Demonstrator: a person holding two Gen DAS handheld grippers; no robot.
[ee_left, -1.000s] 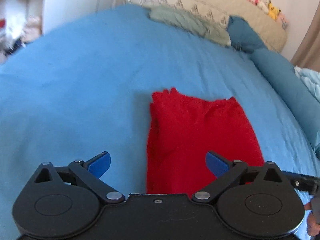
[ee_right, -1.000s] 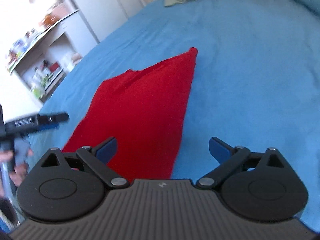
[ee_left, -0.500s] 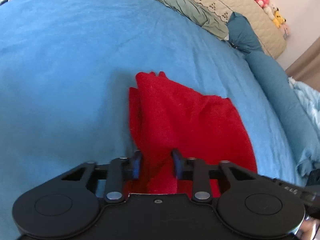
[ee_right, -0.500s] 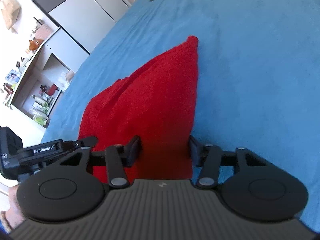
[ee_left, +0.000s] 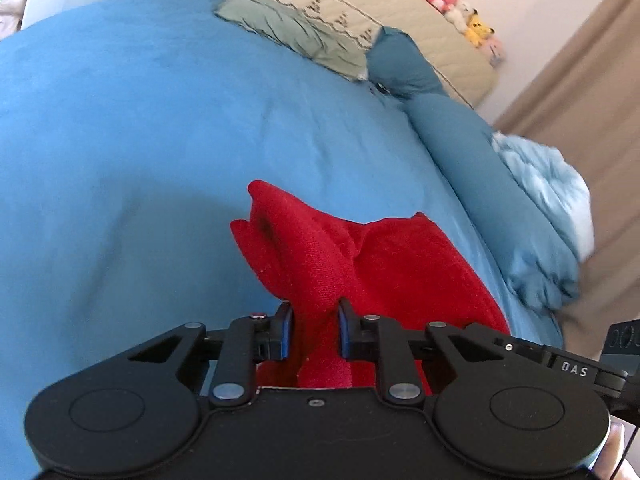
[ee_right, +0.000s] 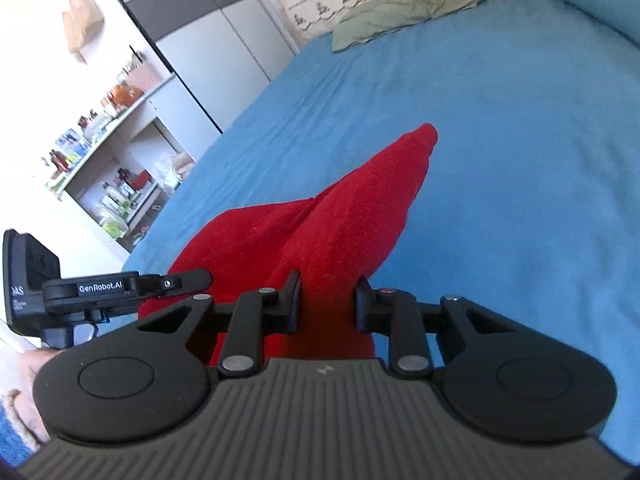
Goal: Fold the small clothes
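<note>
A small red garment (ee_left: 380, 264) lies on the blue bed sheet (ee_left: 140, 140). My left gripper (ee_left: 314, 320) is shut on the garment's near edge, and the cloth rises in a ridge from its jaws. My right gripper (ee_right: 328, 294) is shut on another part of the near edge of the red garment (ee_right: 360, 208), which is lifted and drawn into a long fold. The left gripper's body (ee_right: 104, 286) shows at the left of the right wrist view.
A green pillow (ee_left: 296, 32) and a beige patterned headboard cushion (ee_left: 360, 4) lie at the far end of the bed. A blue bolster (ee_left: 480, 160) and light blue bedding (ee_left: 552, 196) run along the right side. White shelves with small items (ee_right: 112, 152) stand left of the bed.
Both grippers went from open to shut on the garment's near edge. They have since lifted it, so the cloth bunches into raised folds.
</note>
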